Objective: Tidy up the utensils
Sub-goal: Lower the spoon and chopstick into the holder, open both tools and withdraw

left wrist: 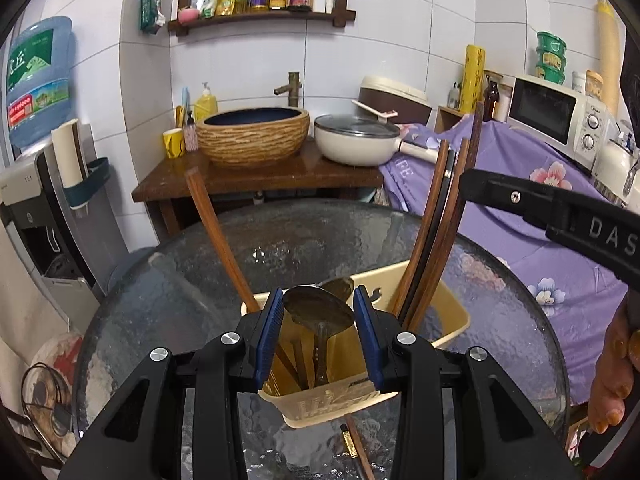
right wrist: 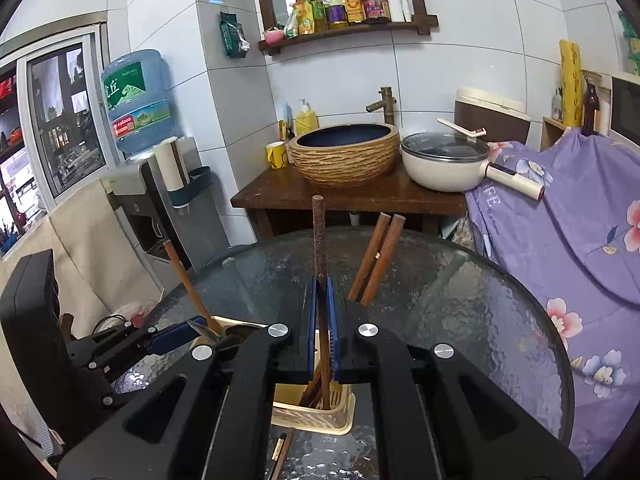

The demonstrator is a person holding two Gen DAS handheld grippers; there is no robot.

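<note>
Utensil holder [left wrist: 452,316] on glass table [left wrist: 520,320], two spoons [left wrist: 320,312] between spread left gripper [left wrist: 319,334], right gripper [right wrist: 322,332] clamping one chopstick [right wrist: 319,240].

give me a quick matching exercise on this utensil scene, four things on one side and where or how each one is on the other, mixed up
Things:
1. chopstick
2. spoon
3. yellow utensil holder
4. loose chopstick

States:
A. lying flat on the glass table, outside the holder
B. pinched upright in the right gripper
C. standing on the glass table, holding utensils
D. bowl up, between the open fingers of the left gripper

Pairs: 1-B, 2-D, 3-C, 4-A
</note>
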